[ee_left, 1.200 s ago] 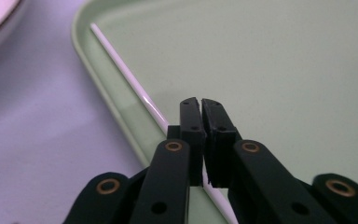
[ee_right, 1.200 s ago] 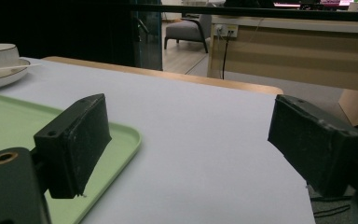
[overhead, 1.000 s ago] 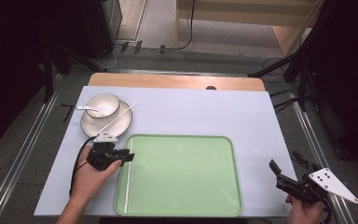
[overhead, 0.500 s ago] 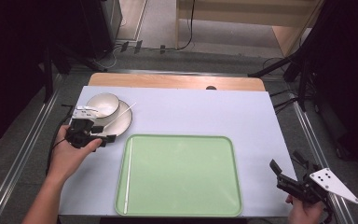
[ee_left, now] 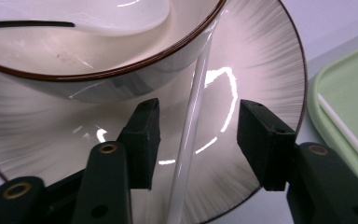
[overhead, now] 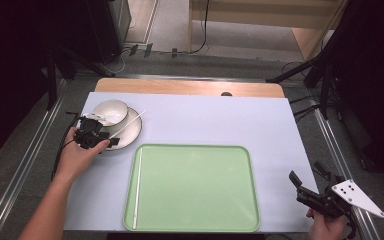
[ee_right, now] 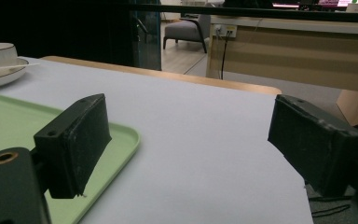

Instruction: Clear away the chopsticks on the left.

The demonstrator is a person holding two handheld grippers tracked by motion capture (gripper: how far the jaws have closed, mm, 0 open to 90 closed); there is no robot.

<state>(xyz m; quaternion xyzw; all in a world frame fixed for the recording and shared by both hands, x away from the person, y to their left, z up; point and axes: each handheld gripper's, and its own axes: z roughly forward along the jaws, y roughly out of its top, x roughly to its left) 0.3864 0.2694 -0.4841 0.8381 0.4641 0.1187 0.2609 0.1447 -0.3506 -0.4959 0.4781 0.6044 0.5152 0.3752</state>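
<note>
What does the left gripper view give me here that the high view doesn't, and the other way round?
Left gripper view: the jaws have just been closing, with the white stick between them but touching neither pad; a spoon lies in the bowl. High view: the whole green tray, and the right gripper open off its near right corner. Both: plate, bowl, and a second stick on the tray.

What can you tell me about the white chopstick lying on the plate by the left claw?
The chopstick is a thin, straight, glossy white rod, plastic by its look. It lies slanted across the plate, leaning against the bowl with its far end past the plate's rim. The left claw straddles it, jaws apart and closing, neither pad touching it yet. A matching chopstick lies in the green tray.
</note>
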